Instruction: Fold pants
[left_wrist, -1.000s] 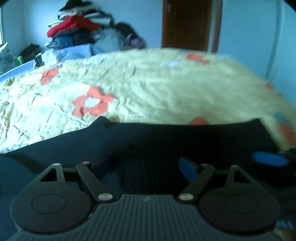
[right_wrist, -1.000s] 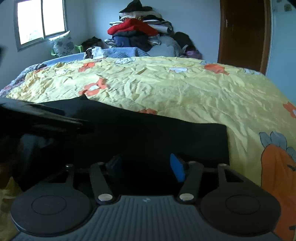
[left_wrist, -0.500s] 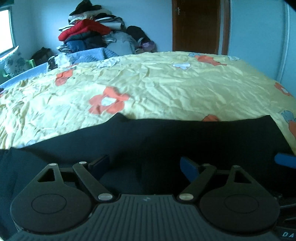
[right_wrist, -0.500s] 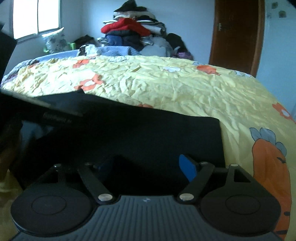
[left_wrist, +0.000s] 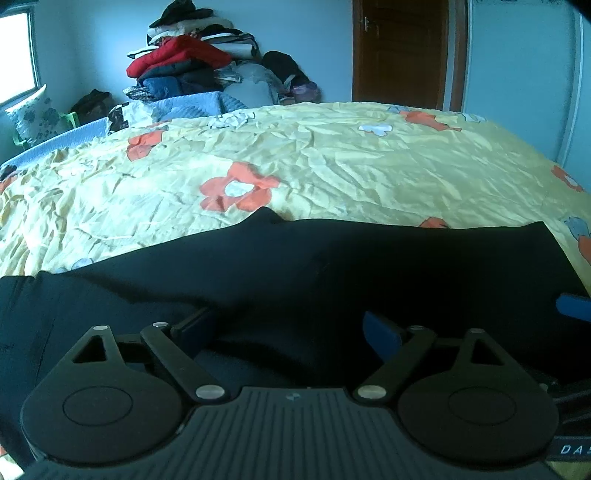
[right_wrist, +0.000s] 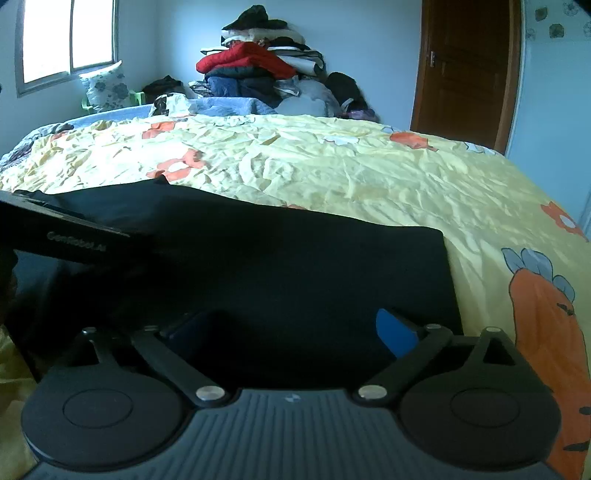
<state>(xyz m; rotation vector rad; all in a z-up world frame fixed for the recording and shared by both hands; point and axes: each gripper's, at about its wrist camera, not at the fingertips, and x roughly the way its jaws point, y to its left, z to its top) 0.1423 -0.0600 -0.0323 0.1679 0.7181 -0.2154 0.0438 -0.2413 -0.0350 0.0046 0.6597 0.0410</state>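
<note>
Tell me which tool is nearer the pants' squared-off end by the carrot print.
Right. The right tool sits open over the pants just inside that end, beside the carrot print. The left tool, also open, is farther along the pants toward the other end.

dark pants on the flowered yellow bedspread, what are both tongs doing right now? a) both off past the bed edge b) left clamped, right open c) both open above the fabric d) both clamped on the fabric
c: the left tongs and the right tongs each show a wide gap between their blue pads, with the dark pants lying under them on the flowered yellow bedspread and nothing pinched.
</note>
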